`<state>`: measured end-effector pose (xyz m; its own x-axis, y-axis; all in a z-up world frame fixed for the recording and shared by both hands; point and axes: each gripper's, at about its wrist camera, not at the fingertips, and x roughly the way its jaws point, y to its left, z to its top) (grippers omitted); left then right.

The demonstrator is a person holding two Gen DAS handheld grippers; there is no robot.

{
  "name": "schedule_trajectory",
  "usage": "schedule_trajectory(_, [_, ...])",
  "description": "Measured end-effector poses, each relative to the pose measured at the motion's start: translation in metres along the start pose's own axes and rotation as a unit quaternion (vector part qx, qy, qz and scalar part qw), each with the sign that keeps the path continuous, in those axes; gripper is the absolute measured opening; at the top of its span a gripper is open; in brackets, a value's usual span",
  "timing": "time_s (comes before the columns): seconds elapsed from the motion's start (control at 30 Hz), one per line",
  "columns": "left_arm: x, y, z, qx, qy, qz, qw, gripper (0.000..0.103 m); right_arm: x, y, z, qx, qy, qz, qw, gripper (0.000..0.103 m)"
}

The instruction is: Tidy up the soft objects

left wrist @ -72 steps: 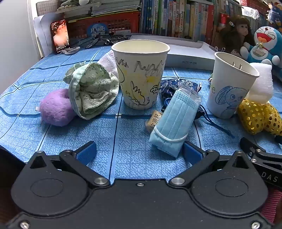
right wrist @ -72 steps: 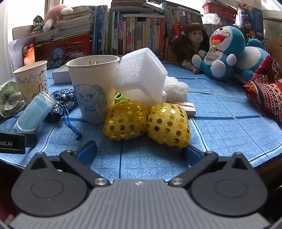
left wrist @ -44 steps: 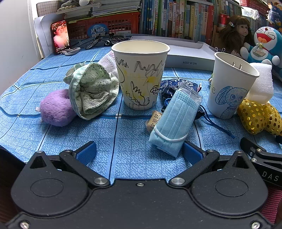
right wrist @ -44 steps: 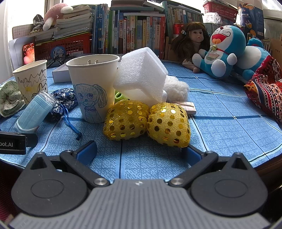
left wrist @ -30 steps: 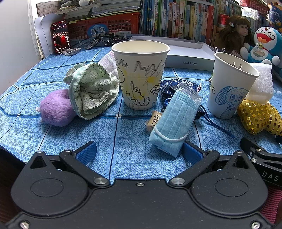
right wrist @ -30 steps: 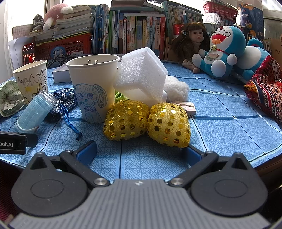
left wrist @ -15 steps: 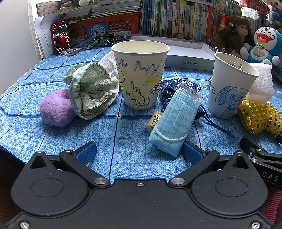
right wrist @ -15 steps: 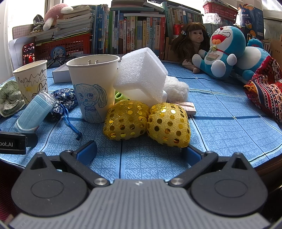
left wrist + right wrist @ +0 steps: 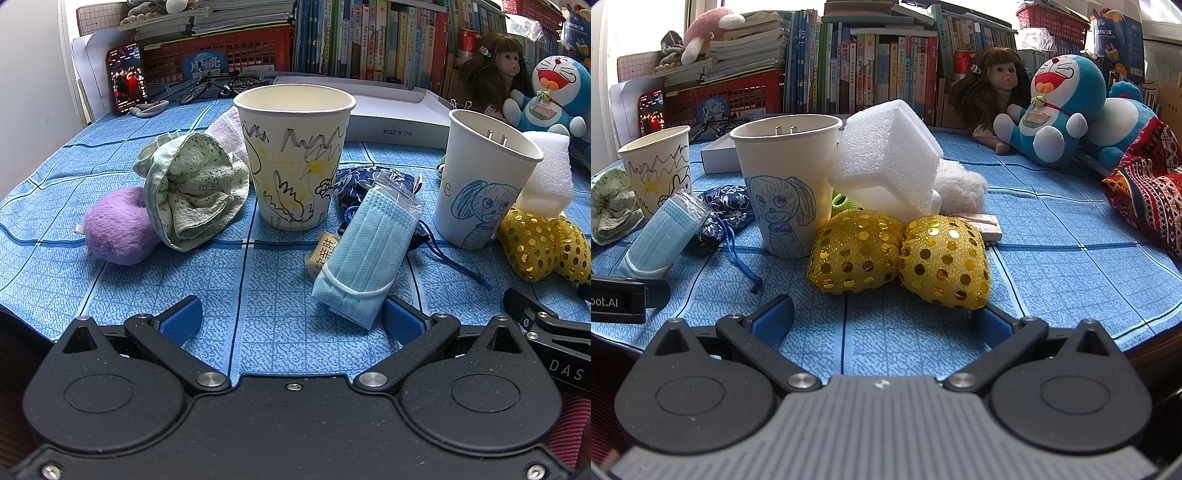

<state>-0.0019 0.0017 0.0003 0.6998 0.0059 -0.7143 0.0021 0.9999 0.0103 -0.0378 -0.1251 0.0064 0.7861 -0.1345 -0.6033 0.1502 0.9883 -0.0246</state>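
Note:
On the blue cloth, the left wrist view shows a purple plush ball (image 9: 114,227), a green cloth hat (image 9: 192,188), a scribbled paper cup (image 9: 293,158), a wrapped blue face mask (image 9: 369,254), a navy drawstring pouch (image 9: 364,181) and a second paper cup with a drawn dog (image 9: 484,181). My left gripper (image 9: 291,319) is open and empty, just short of the mask. The right wrist view shows a gold sequined bow (image 9: 899,254), a white foam block (image 9: 890,166) and white fluff (image 9: 960,186). My right gripper (image 9: 882,319) is open and empty, just short of the bow.
A white flat box (image 9: 395,118), a red basket (image 9: 221,59) and rows of books (image 9: 871,62) stand at the back. A doll (image 9: 991,92), a Doraemon plush (image 9: 1060,110) and a patterned cloth (image 9: 1148,188) sit at the right. The table edge is near at the right (image 9: 1152,332).
Neither gripper nor any object has moved. Only the picture on the phone screen at the back left has changed.

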Motion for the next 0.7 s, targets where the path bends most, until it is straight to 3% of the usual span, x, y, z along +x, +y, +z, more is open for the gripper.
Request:
schedule_trajectory(0.37, [0.0,0.006,0.002,0.003,-0.006,-0.009,0.9999,0.103,-0.003,-0.002,-0.005,0.003,-0.018,0.0,1.0,0.103])
schedule_trajectory(0.7, [0.0,0.009,-0.006,0.002,-0.036,-0.01,0.9993,0.103,-0.006,0.0,-0.016,0.011,-0.058,-0.011,0.998,0.103])
